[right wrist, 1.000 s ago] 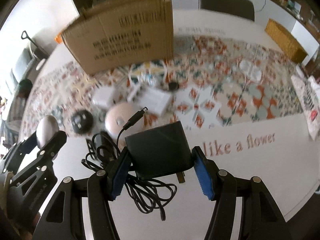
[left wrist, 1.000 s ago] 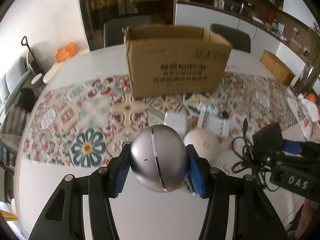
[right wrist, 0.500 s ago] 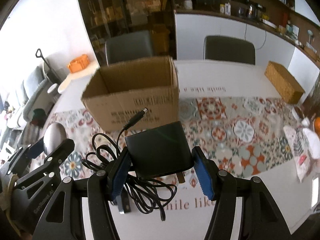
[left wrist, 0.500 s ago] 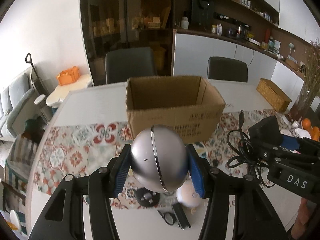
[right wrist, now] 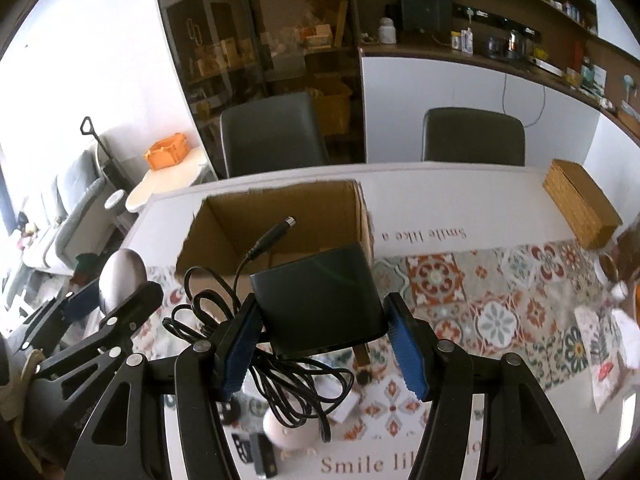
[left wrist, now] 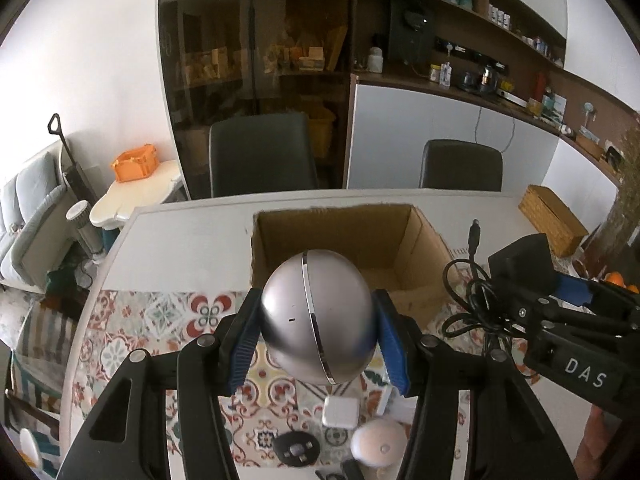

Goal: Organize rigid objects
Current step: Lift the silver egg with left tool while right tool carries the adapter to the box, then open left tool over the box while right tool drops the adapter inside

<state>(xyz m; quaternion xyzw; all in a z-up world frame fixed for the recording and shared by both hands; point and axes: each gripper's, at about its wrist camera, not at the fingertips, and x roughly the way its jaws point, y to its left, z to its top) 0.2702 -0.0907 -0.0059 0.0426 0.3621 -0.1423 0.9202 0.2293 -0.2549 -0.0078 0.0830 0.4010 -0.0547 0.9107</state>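
Observation:
My left gripper (left wrist: 316,344) is shut on a silver ball-shaped device (left wrist: 316,320) with a chrome seam, held above the table in front of the open cardboard box (left wrist: 424,236). In the right wrist view, my right gripper (right wrist: 322,344) is shut on a black power adapter (right wrist: 320,300); its tangled black cable (right wrist: 280,380) hangs below and its plug tip sticks up. The same box (right wrist: 224,232) lies just beyond it, top open. The left gripper's arm with the silver ball (right wrist: 120,276) shows at that view's left.
On the patterned table runner (right wrist: 500,300) below lie a white cube charger (left wrist: 340,412), a pale round device (left wrist: 378,446) and a black round disc (left wrist: 296,450). A wicker basket (right wrist: 580,204) stands at the table's far right. Two dark chairs (left wrist: 260,152) face the table's far side.
Both grippers rose from table level with their loads and tilted up; the box, seen from the side before, now shows its open inside. The small items dropped toward the bottom of the views.

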